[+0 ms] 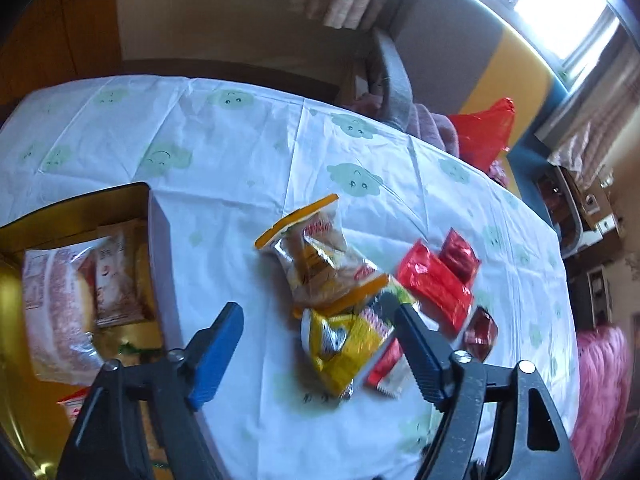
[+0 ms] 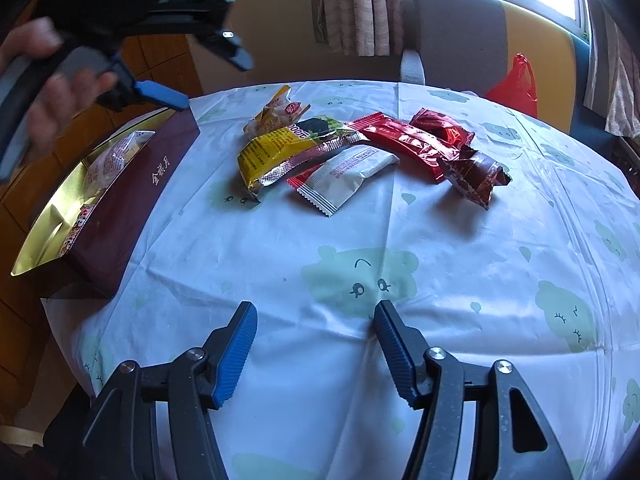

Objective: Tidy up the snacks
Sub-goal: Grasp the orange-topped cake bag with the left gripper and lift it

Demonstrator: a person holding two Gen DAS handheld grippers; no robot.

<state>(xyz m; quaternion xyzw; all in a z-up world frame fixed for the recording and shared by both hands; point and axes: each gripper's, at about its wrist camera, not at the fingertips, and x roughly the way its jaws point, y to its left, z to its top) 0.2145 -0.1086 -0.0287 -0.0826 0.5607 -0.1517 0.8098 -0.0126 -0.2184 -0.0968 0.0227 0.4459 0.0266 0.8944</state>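
A pile of snack packets lies on the table: a clear orange-edged packet, a yellow packet, a white packet, a long red packet and dark red ones. A maroon box with gold lining at the left holds several packets. My left gripper is open and empty above the table between box and pile; it also shows in the right wrist view. My right gripper is open and empty over the near cloth.
The table wears a white cloth with green cloud faces. A grey chair stands behind the table with a red plastic bag beside it. A pink fluffy thing lies past the table's right edge.
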